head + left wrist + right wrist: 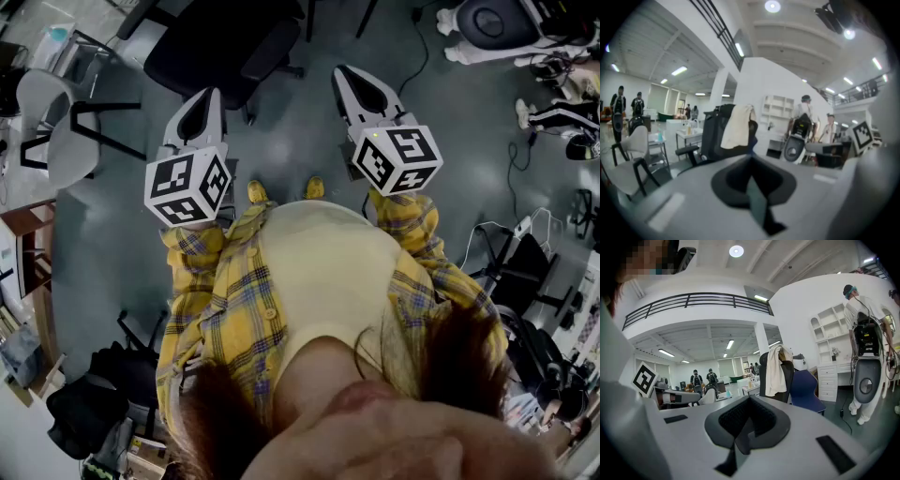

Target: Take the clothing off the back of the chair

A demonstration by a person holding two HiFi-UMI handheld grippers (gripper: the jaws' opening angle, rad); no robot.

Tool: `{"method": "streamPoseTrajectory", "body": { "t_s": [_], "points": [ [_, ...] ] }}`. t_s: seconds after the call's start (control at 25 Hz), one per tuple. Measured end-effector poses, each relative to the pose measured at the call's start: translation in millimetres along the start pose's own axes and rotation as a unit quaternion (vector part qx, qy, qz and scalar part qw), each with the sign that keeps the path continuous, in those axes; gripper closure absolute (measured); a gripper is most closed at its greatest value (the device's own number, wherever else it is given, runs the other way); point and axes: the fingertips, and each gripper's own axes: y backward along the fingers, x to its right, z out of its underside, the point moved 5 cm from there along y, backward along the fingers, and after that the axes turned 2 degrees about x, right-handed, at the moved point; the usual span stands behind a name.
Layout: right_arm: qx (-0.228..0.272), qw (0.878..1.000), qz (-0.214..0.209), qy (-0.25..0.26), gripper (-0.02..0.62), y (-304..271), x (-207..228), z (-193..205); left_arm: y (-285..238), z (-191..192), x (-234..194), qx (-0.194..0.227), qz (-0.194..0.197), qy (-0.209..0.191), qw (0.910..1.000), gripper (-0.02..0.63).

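- Left tool (751, 158) has its jaws pressed together with nothing between them. It points at the black chair (711, 136) from well apart.
- Right tool (749, 400) is likewise fully closed and empty, and it is aimed toward the same chair.
- Cream clothing (737, 125) hangs draped over the top of the chair back, near centre frame in both gripper views. Neither tool touches it.
- Grey floor (281, 141) lies between the tools and the chair in the head view.
- Blue chair (807, 389) stands just beside the black one, on its right in the right gripper view.
- White chair (632, 161) sits at the lower left of the left gripper view. Behind it is a small tabletop (691, 135) carrying bottles (687, 126).
- Person (857, 305) wearing a backpack rig (865, 341) stands at the right edge of the right gripper view.
- Other people (618, 101) stand far back.
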Motion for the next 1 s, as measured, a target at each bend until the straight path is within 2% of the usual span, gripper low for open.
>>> {"method": "streamPoseTrajectory", "body": {
  "t_s": [0.16, 0.56, 1.0],
  "points": [
    [-0.002, 1.000, 0.001, 0.000, 0.581, -4, -4, -1, 2, -5, -3, 0.003, -0.004, -0.015, 0.9999, 0.603],
    [-0.008, 1.000, 0.002, -0.007, 0.581, -24, -17, 4, -1, -2, -24, 0.005, 0.006, -0.015, 0.9999, 0.603],
    [-0.009, 1.000, 0.002, -0.002, 0.581, -53, -57, 5, 12, -5, -65, 0.007, 0.020, -0.020, 0.9996, 0.603]
  ]
}}
